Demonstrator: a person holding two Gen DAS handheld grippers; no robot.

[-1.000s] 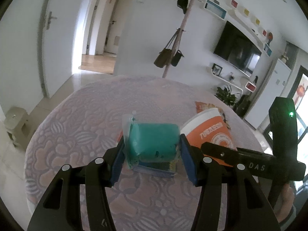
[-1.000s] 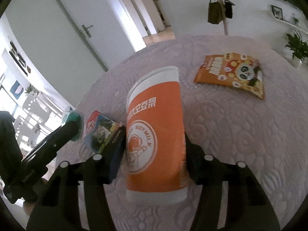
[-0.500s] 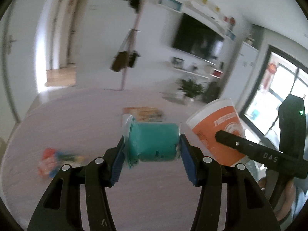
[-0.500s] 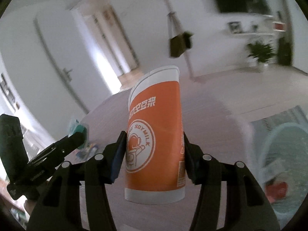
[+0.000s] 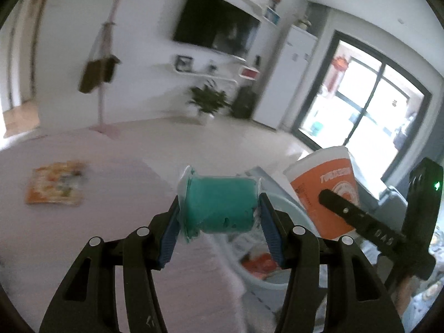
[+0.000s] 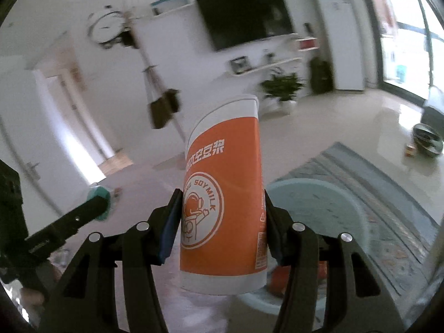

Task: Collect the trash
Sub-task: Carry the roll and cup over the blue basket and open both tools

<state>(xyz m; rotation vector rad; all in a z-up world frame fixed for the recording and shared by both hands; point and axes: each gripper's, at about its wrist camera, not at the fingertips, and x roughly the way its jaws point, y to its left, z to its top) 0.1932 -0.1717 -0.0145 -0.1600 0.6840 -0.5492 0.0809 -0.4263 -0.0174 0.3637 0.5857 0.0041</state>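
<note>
My left gripper [image 5: 219, 211] is shut on a teal plastic cup [image 5: 222, 205] lying sideways between the pads, held in the air past the table's right edge. My right gripper [image 6: 220, 216] is shut on an upright orange and white soymilk cup [image 6: 222, 208], which also shows in the left wrist view [image 5: 324, 191]. A pale blue bin [image 6: 313, 208] stands on the floor below and right of both grippers, with orange trash [image 5: 259, 266] inside. An orange snack packet [image 5: 55, 187] lies on the table [image 5: 111, 194] at the left.
A patterned rug [image 6: 388, 194] lies under the bin. A coat stand with bags [image 5: 97, 75], a potted plant [image 5: 208, 102], a wall TV [image 5: 219, 33] and a glass door [image 5: 360, 105] line the far side of the room.
Both grippers have swung right, away from the table, carrying their cups. The bin has come into view below them and the snack packet has slid to the left.
</note>
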